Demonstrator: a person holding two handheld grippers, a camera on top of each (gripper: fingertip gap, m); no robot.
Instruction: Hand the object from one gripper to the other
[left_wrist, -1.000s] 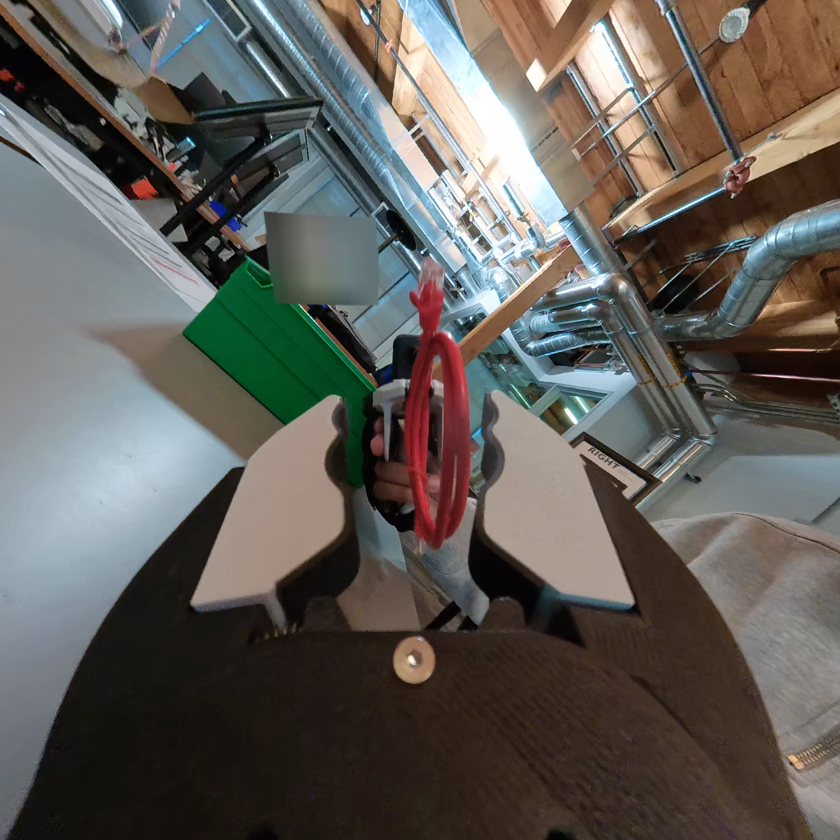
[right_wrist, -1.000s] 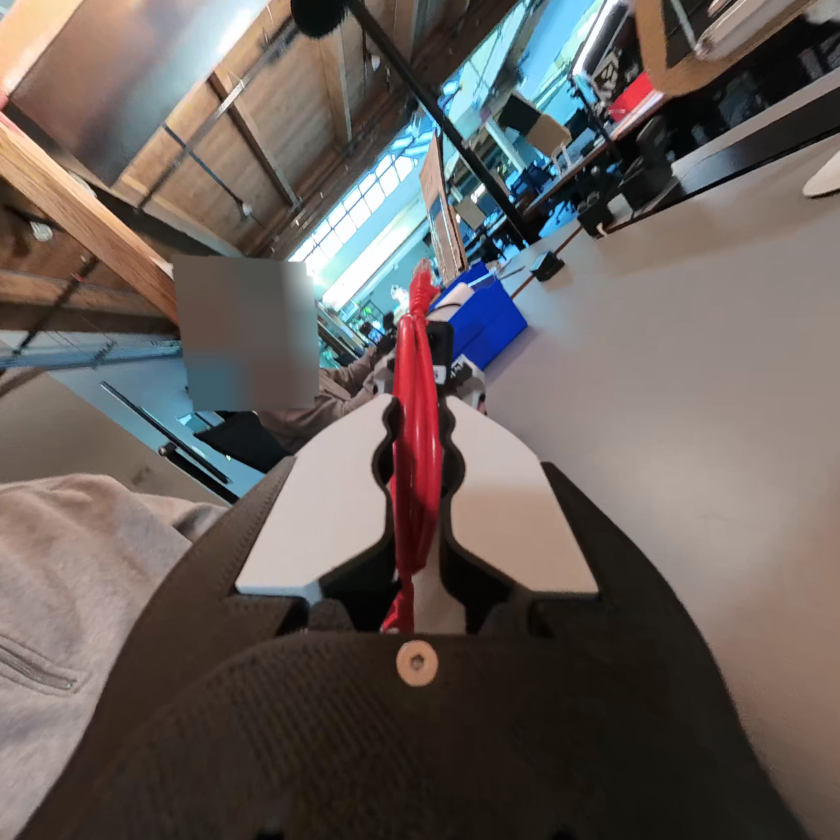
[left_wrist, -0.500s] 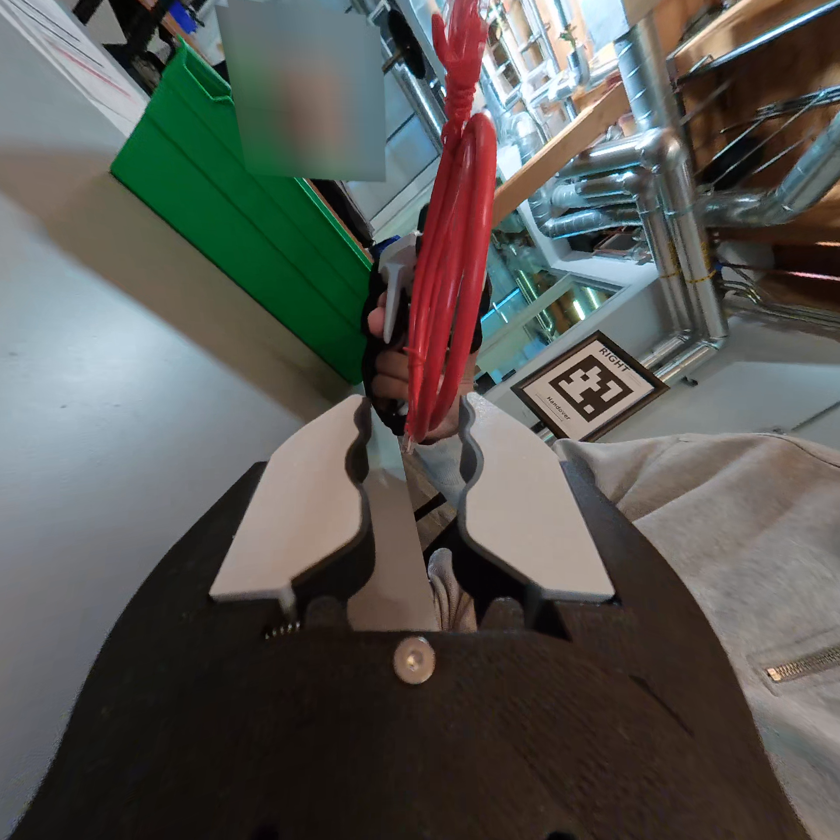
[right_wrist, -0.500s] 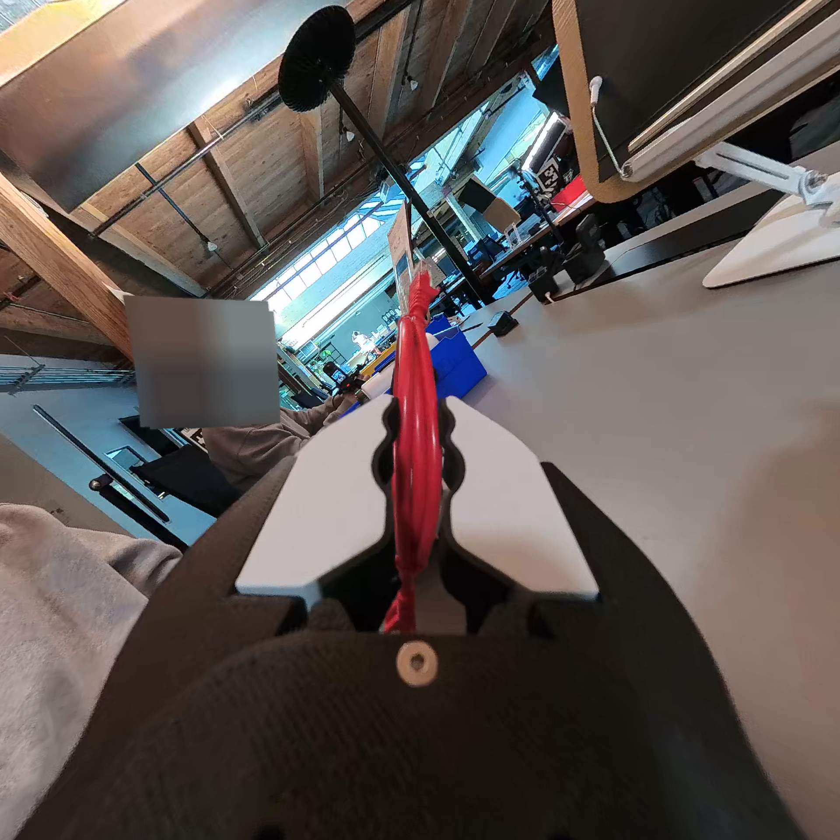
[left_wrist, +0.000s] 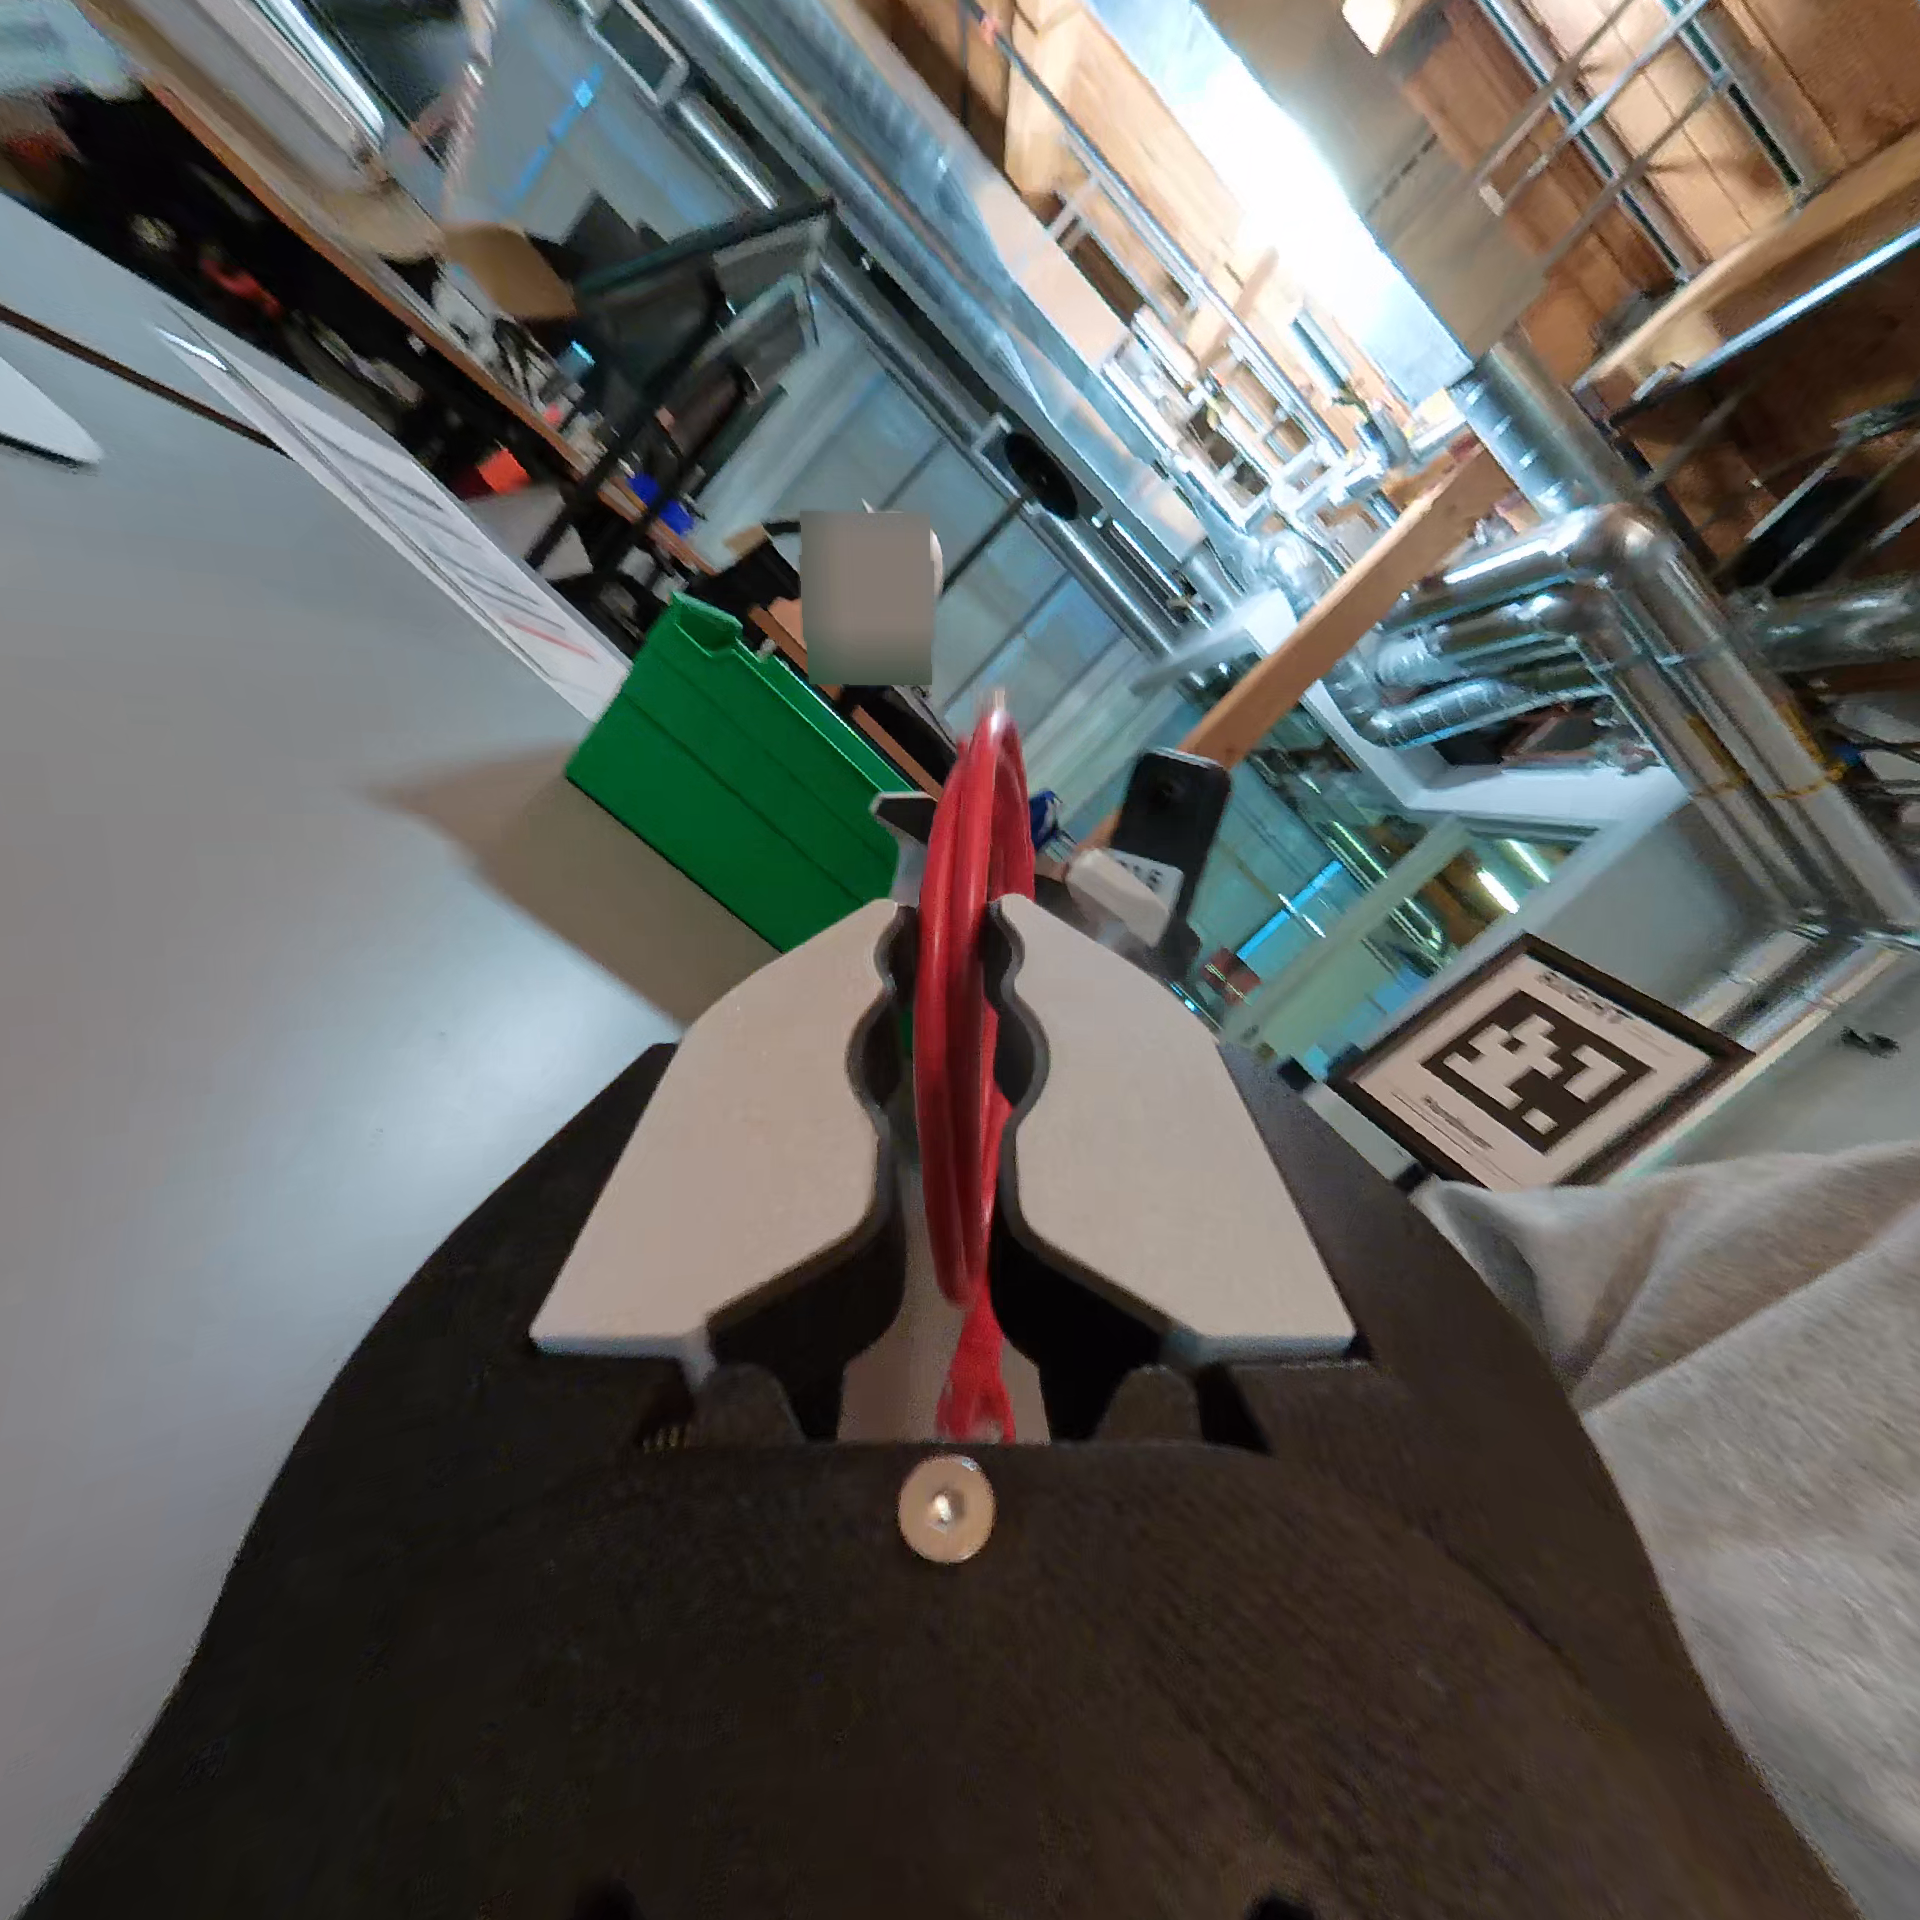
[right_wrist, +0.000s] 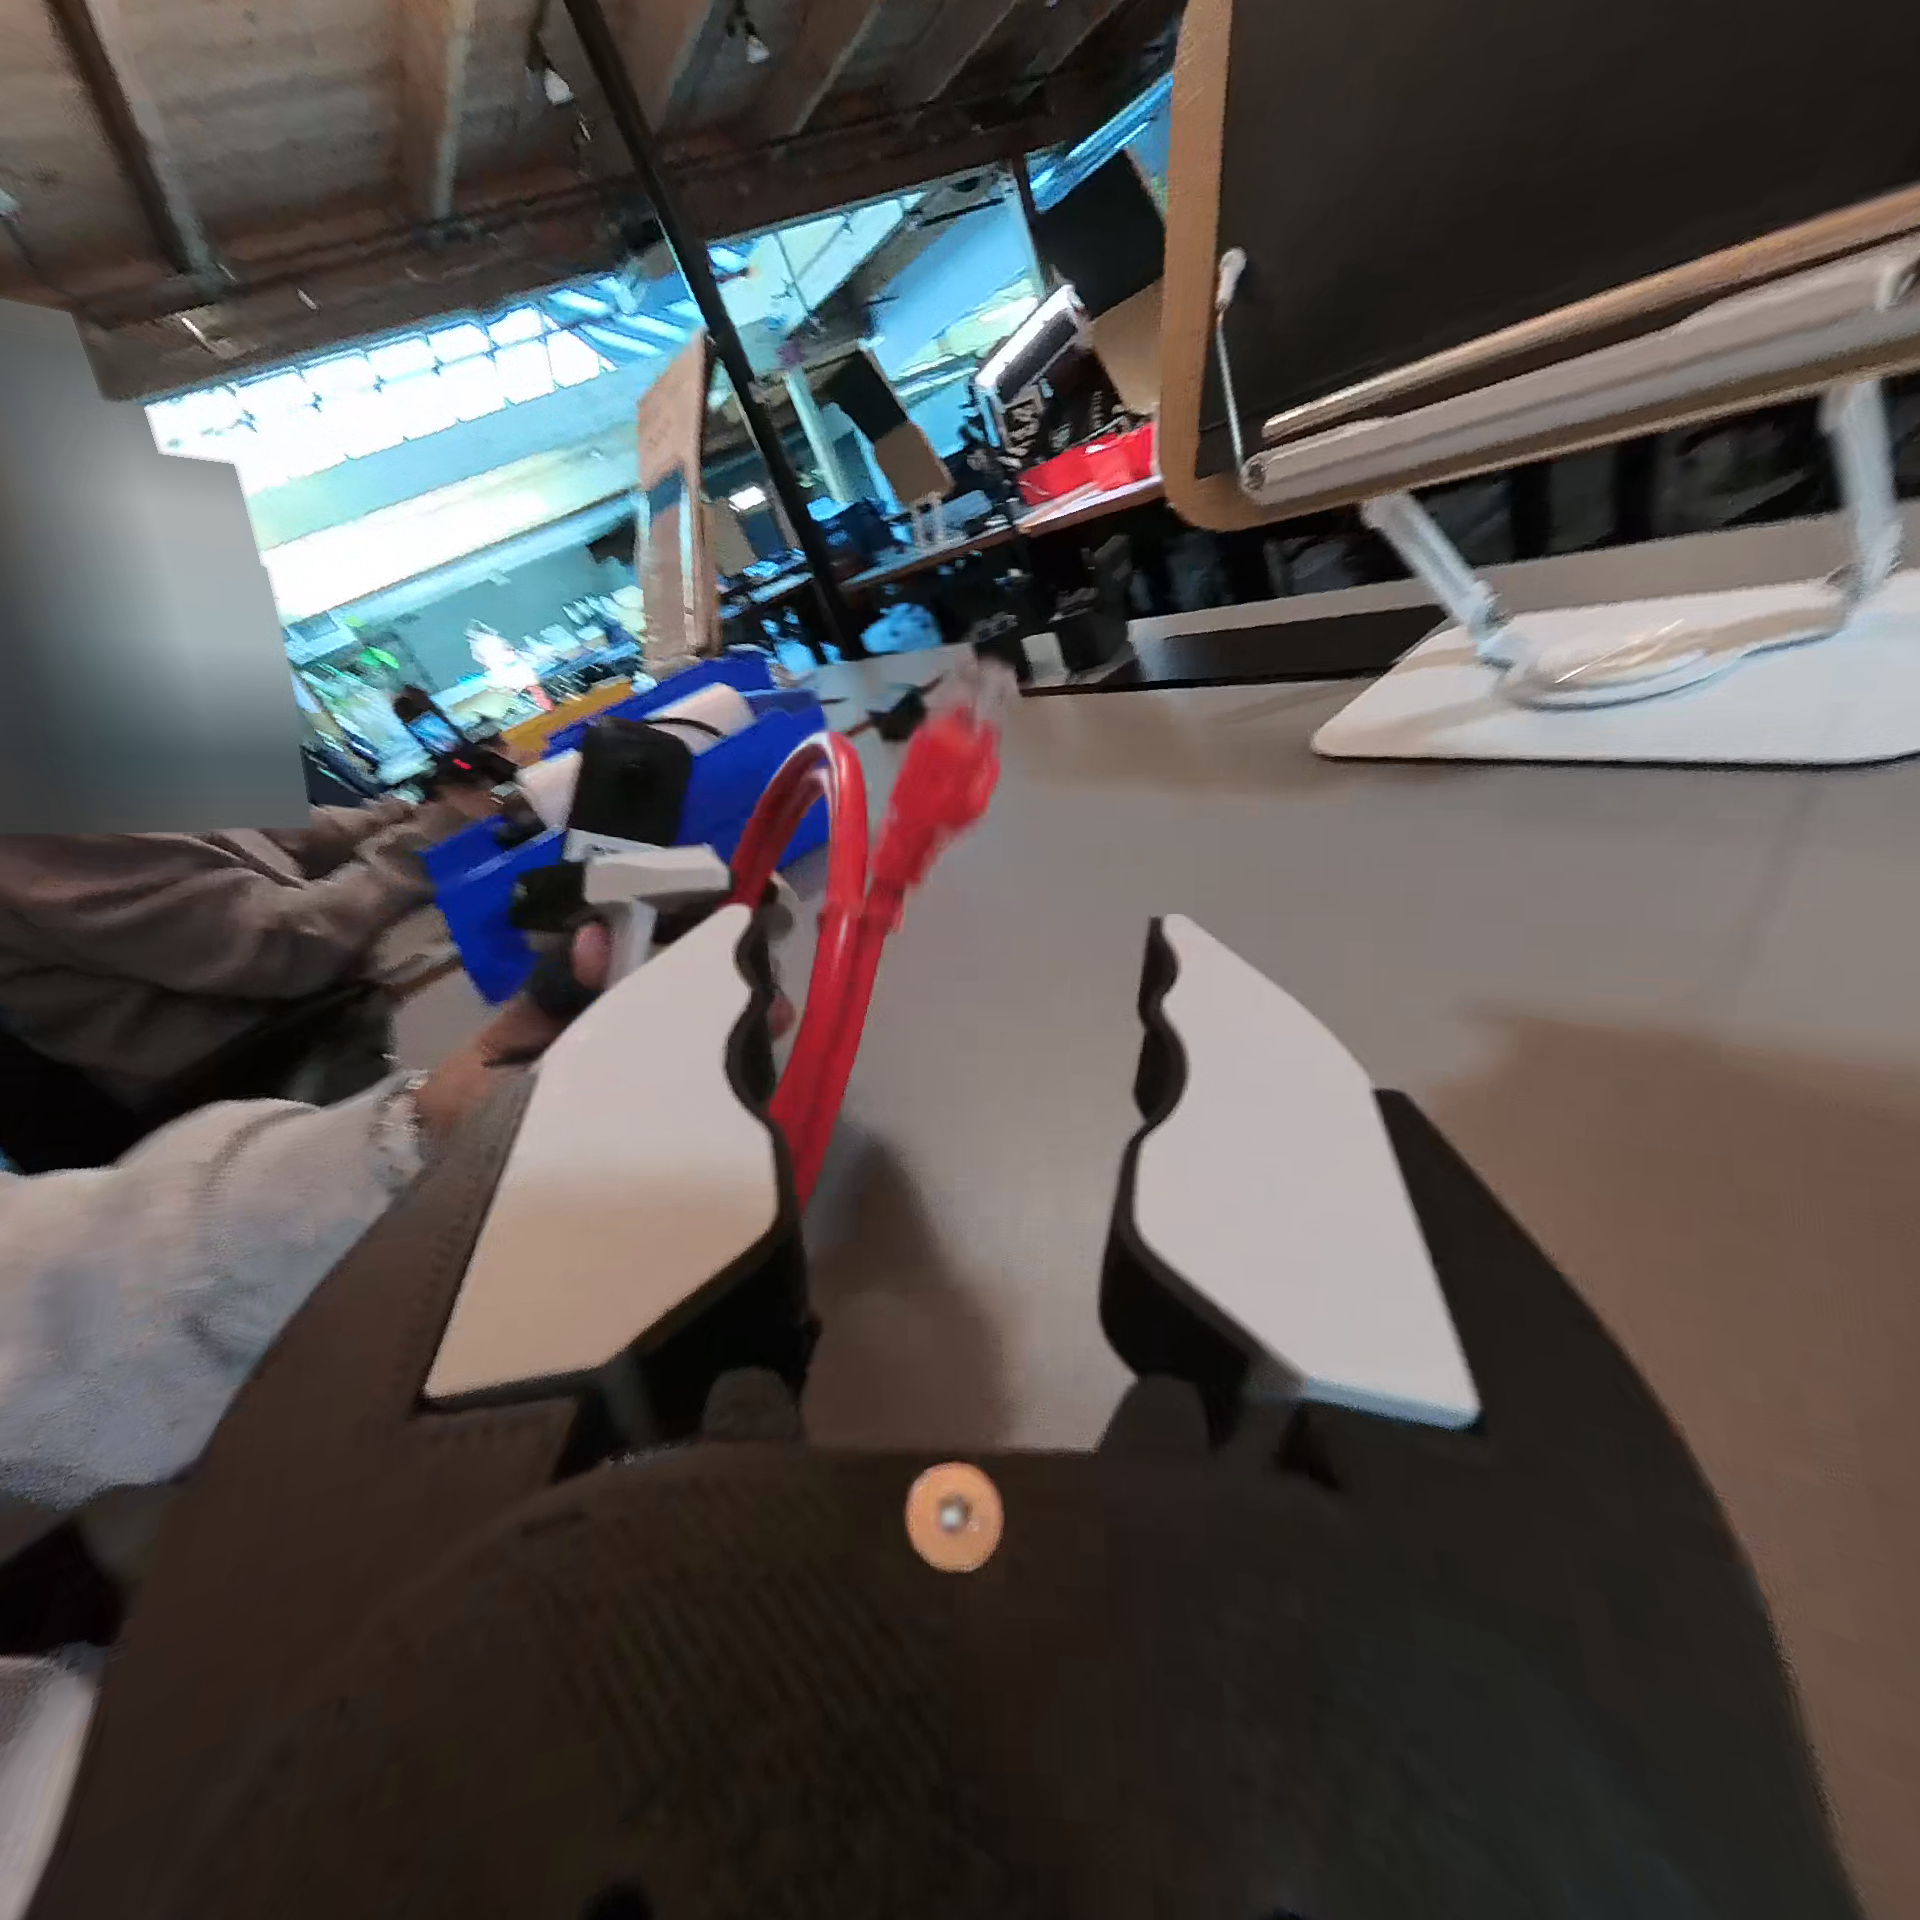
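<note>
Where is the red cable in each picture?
Left wrist view: the red cable stands in the middle, pinched between the left tongs.
Right wrist view: it sits left of the middle, beside the left finger of the open right tongs.
Shared landmark: the grey table shows in both.

left tool (left_wrist: 951, 935) closed tight, right tool (right_wrist: 951, 935) spread wide, grey sleeve (right_wrist: 187, 1247) beside it

The lower part of the red cable coil (right_wrist: 831, 997) is hidden behind a finger (right_wrist: 634, 1132) of the right gripper (right_wrist: 951, 1049), its plug (right_wrist: 940, 769) is motion-blurred, and the left gripper (right_wrist: 634, 883) holding it is seemingly only partly seen.
</note>
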